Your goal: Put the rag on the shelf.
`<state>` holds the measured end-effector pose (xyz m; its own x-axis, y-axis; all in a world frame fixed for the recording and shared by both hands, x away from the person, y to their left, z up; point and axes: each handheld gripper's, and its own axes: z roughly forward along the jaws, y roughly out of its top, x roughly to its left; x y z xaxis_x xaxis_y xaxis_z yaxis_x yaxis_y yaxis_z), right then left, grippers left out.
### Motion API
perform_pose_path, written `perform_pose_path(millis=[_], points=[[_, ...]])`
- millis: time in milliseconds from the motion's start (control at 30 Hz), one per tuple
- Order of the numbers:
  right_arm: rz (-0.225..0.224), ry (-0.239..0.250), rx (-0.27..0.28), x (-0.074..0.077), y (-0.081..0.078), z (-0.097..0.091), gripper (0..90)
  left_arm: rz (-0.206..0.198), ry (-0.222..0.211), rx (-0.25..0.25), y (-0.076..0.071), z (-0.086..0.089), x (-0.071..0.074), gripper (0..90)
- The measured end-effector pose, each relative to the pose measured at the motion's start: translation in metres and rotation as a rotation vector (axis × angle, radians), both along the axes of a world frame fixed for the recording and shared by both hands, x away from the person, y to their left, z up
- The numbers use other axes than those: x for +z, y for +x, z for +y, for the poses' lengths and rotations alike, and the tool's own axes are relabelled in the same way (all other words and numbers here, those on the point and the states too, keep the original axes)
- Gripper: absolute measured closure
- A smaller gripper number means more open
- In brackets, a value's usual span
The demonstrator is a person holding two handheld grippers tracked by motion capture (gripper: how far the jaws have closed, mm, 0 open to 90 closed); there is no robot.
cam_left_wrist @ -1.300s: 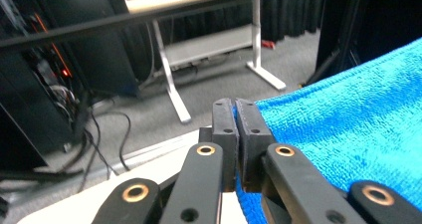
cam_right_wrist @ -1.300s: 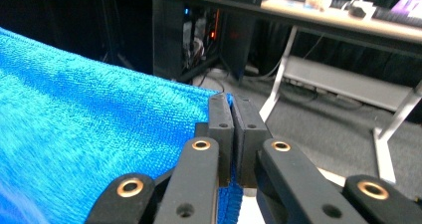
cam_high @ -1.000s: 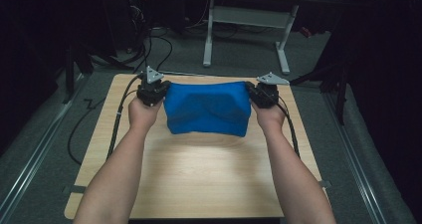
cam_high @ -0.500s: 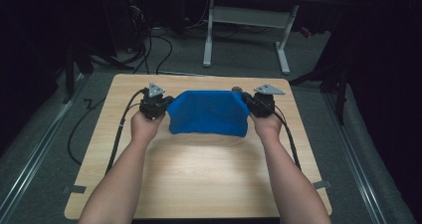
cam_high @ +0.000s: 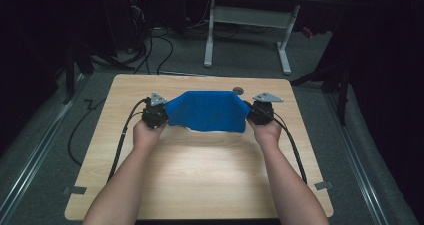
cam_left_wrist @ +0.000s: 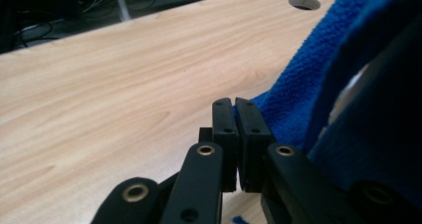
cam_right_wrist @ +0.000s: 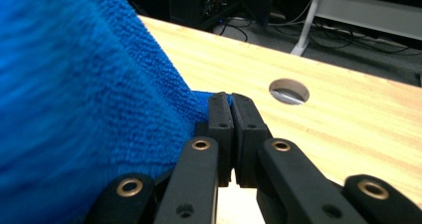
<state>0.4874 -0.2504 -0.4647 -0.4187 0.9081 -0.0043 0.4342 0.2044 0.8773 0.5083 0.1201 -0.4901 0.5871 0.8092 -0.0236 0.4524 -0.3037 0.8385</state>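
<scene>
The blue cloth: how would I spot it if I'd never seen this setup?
Look at the pale wooden table, toward its far edge. Stretched there between the left claw and the right claw, each pinching a corner, is the blue cloth. It is the one bright, fuzzy thing among bare wood and black tools.

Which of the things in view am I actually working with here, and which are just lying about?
In the job:
- blue towel, stretched between the two grippers
- left gripper, shut on one towel corner
- right gripper, shut on the other corner
- table, under the towel

Lying about:
- hole in the tabletop
- white desk frame behind
- floor cables
</scene>
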Motion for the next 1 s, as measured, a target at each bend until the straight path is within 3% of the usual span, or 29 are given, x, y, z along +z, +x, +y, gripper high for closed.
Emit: perform_pose_path(millis=[400,800,1000], points=[[0.040,0.000,-0.002,-0.022,-0.004,0.001,88.3,0.023,-0.008,0.004,-0.007,0.004,-0.014,88.1],[0.031,0.005,-0.010,-0.024,-0.008,-0.002,85.9,0.016,-0.015,0.006,-0.009,0.004,-0.012,86.5],[0.029,0.006,-0.029,-0.021,-0.008,-0.007,78.6,0.017,-0.024,0.036,-0.008,0.008,-0.009,73.9]])
